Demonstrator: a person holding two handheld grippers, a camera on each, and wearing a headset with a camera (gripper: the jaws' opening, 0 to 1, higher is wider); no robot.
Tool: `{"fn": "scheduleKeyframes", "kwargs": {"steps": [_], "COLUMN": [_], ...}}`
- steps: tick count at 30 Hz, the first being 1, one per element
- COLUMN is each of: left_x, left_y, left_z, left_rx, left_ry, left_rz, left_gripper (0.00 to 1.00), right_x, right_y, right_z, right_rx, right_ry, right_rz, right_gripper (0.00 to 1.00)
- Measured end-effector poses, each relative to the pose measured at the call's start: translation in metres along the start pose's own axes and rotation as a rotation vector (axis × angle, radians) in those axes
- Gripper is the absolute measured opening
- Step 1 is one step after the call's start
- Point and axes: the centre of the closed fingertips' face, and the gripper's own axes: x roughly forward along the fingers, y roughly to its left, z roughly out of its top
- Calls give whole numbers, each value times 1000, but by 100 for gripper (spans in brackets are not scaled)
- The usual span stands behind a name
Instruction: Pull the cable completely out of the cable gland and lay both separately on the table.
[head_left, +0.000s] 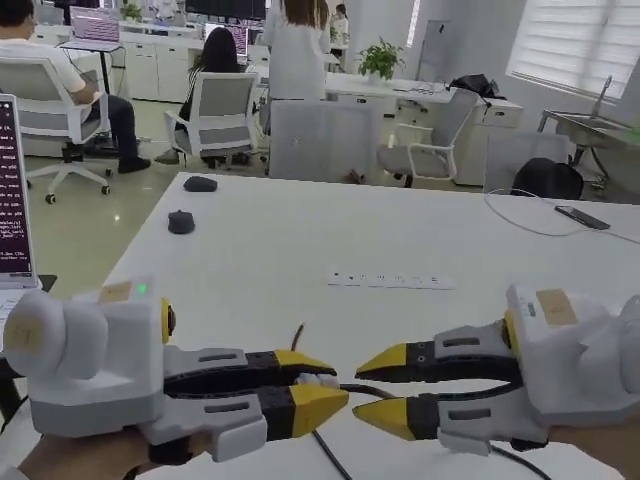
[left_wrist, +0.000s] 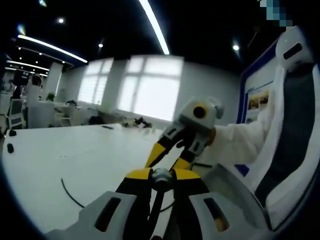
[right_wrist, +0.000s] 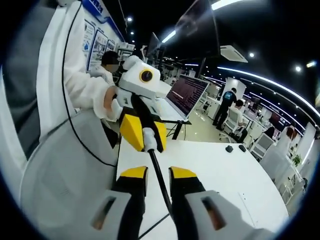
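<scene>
Head view: small grey round cable gland (head_left: 320, 381), w/ thin black cable (right_wrist: 160, 185) stuck in it, is held above the white tabletop (head_left: 400, 230), clenched in the left gripper (head_left: 335, 384). Cable passes btw. the jaws of the right gripper (head_left: 372, 392); these are released, apart, not pressing it.

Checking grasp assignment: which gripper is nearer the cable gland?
Left. The left gripper has its jaws shut on the cable gland; the right gripper is open just beyond it, jaws either side of the cable, not touching the gland.
</scene>
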Motion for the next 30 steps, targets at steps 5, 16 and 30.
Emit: {"fn": "scheduleKeyframes", "kwargs": {"steps": [5, 16, 30], "left_x": [3, 0, 3], "left_y": [-3, -6, -6], "left_z": [0, -4, -3], "left_rx": [2, 24, -13], "left_ry": [0, 11, 37], "left_rz": [-10, -1, 77], "left_gripper": [16, 17, 17], "right_x": [2, 3, 0], "right_y": [4, 3, 0], "right_z": [5, 8, 9], "right_rx": [-35, 7, 72], "right_ry": [-7, -40, -87], "right_rz": [21, 4, 29], "right_gripper": [6, 6, 6]}}
